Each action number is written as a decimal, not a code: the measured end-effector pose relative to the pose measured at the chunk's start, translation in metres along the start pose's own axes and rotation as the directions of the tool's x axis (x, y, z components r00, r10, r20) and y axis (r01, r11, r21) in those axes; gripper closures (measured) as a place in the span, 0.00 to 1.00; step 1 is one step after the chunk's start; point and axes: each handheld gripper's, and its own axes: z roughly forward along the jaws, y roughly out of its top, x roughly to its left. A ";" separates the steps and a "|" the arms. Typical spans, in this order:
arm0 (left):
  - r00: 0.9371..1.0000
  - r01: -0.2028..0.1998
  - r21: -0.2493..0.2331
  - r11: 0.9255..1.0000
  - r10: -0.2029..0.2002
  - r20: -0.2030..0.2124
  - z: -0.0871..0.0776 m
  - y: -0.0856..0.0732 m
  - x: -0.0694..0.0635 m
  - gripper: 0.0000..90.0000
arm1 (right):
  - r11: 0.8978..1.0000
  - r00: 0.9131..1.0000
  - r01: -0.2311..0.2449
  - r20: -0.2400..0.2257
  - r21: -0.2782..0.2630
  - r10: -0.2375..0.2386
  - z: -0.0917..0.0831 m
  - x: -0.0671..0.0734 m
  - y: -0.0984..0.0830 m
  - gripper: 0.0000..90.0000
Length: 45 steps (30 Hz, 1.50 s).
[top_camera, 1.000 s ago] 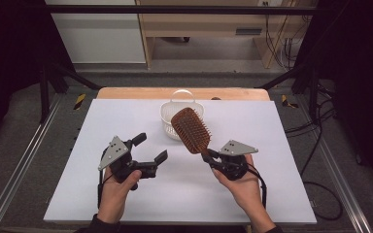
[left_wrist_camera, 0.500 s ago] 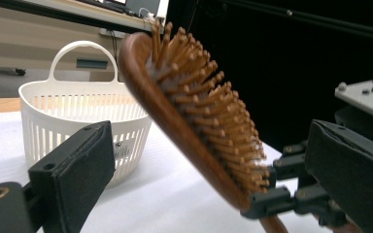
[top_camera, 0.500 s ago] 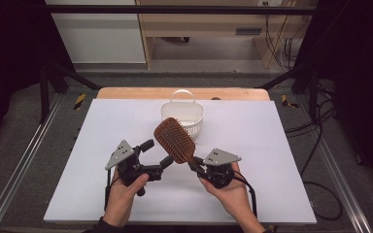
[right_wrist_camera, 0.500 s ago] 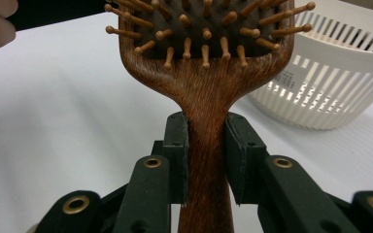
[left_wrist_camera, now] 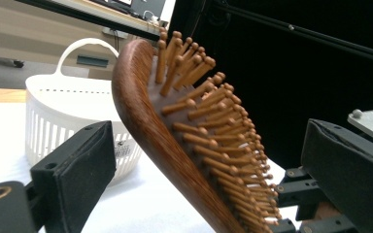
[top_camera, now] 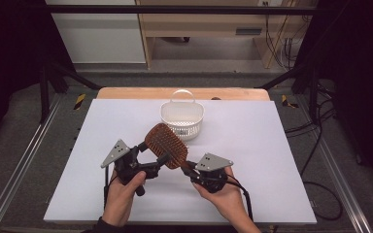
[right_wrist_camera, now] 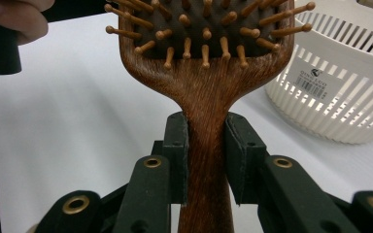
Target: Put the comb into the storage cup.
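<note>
Hairbrush moved nearer; right hand-held gripper clamps handle, left hand-held gripper open astride head; basket behind.

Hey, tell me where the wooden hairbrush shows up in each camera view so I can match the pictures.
High view: the hairbrush sits centre, raised between the two grippers, near the table's front.
Left gripper view: its bristled head runs diagonally through the middle.
Right gripper view: head at top centre, handle running down between the jaws.
Shared landmark: the white basket, behind the brush in all three views.
</note>
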 end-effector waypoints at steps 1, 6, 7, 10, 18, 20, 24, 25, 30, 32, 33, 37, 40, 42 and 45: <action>1.000 0.001 -0.001 1.000 -0.001 -0.001 0.000 0.000 0.000 0.06 | 1.000 1.000 0.002 -0.002 0.000 -0.002 0.000 0.001 0.000 0.81; 1.000 0.014 -0.011 1.000 -0.014 -0.007 -0.002 0.000 0.002 0.09 | 1.000 1.000 0.018 -0.006 -0.004 -0.018 0.001 0.004 0.001 0.81; 1.000 0.020 -0.012 1.000 -0.020 -0.006 -0.002 0.000 0.003 0.09 | 1.000 1.000 0.021 -0.007 -0.005 -0.021 0.001 0.004 0.001 0.81; 0.999 0.040 -0.019 0.999 -0.040 -0.004 -0.003 0.000 0.005 0.13 | 0.999 0.999 0.037 -0.006 -0.010 -0.037 0.000 0.006 0.002 0.81; 0.998 0.062 -0.033 0.998 -0.062 0.003 -0.005 0.001 0.006 0.20 | 0.998 0.998 0.063 -0.011 -0.009 -0.063 0.002 0.011 0.003 0.81; 0.998 0.068 -0.040 0.997 -0.068 0.007 -0.006 0.002 0.006 0.25 | 0.998 0.998 0.069 -0.014 -0.010 -0.069 0.002 0.013 0.003 0.81; 0.996 0.085 -0.046 0.995 -0.085 0.008 -0.008 0.003 0.006 0.31 | 0.997 0.997 0.075 -0.016 -0.005 -0.075 0.004 0.014 0.003 0.81; 0.996 0.085 -0.046 0.995 -0.085 0.008 -0.008 0.003 0.006 0.32 | 0.997 0.997 0.075 -0.016 -0.005 -0.075 0.004 0.014 0.003 0.81; 0.995 0.104 -0.046 0.994 -0.104 -0.004 -0.010 0.004 0.006 0.37 | 0.997 0.997 0.074 -0.019 -0.007 -0.074 0.004 0.015 0.003 0.81; 0.994 0.109 -0.044 0.993 -0.109 -0.011 -0.010 0.005 0.006 0.40 | 0.997 0.997 0.075 -0.019 -0.007 -0.075 0.004 0.015 0.003 0.81; 0.994 0.109 -0.044 0.993 -0.109 -0.011 -0.010 0.005 0.006 0.41 | 0.997 0.997 0.075 -0.019 -0.007 -0.075 0.004 0.015 0.003 0.81; 0.992 0.122 -0.042 0.992 -0.123 -0.010 -0.013 0.006 0.004 0.45 | 0.997 0.997 0.080 -0.020 -0.003 -0.080 0.005 0.016 0.002 0.81; 0.992 0.123 -0.042 0.991 -0.124 -0.001 -0.014 0.008 0.002 0.49 | 0.997 0.996 0.083 -0.022 -0.004 -0.083 0.006 0.016 0.002 0.81; 0.994 0.114 -0.036 0.993 -0.113 0.004 -0.014 0.008 0.002 0.50 | 0.996 0.996 0.084 -0.023 -0.003 -0.084 0.006 0.016 0.002 0.81; 0.994 0.106 -0.035 0.994 -0.106 0.007 -0.015 0.009 -0.001 0.52 | 0.996 0.996 0.085 -0.025 0.001 -0.085 0.007 0.016 0.001 0.81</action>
